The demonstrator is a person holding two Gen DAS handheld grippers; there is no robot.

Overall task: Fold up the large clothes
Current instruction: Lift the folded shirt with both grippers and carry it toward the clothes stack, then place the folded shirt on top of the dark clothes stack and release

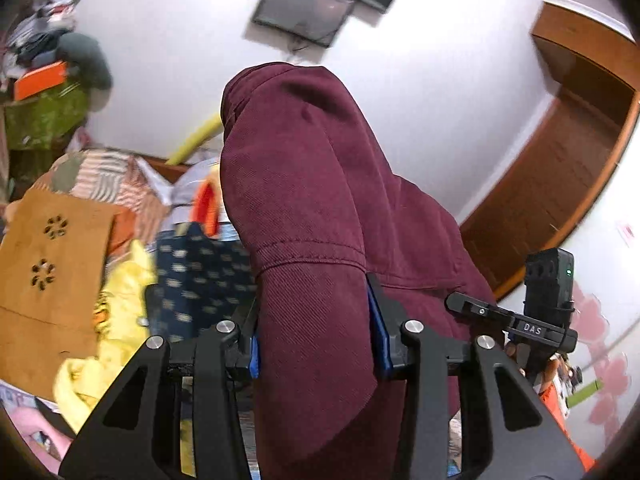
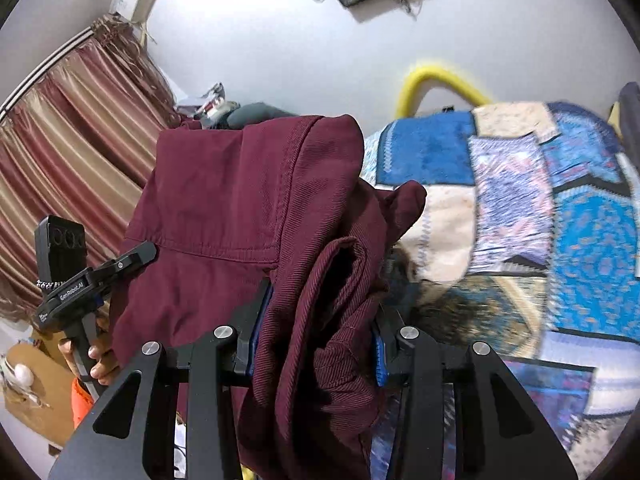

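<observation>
A large maroon twill garment (image 1: pixel 320 184) hangs in the air, stretched between both grippers. My left gripper (image 1: pixel 316 320) is shut on a thick fold of it, blue pads pressing both sides. My right gripper (image 2: pixel 324 312) is shut on a bunched, hemmed part of the same garment (image 2: pixel 240 200). The right gripper's camera housing (image 1: pixel 550 284) shows at the right of the left wrist view. A hand (image 2: pixel 96 364) holding the left gripper's handle shows at the left of the right wrist view. The cloth hides most of what lies straight ahead.
A bed with a blue patchwork blanket (image 2: pixel 540 208) lies below on the right. A heap of clothes (image 1: pixel 200 276) and a brown cardboard sheet (image 1: pixel 52 272) lie to the left. A striped curtain (image 2: pixel 72 152), a wooden door (image 1: pixel 560 168) and a white wall surround the spot.
</observation>
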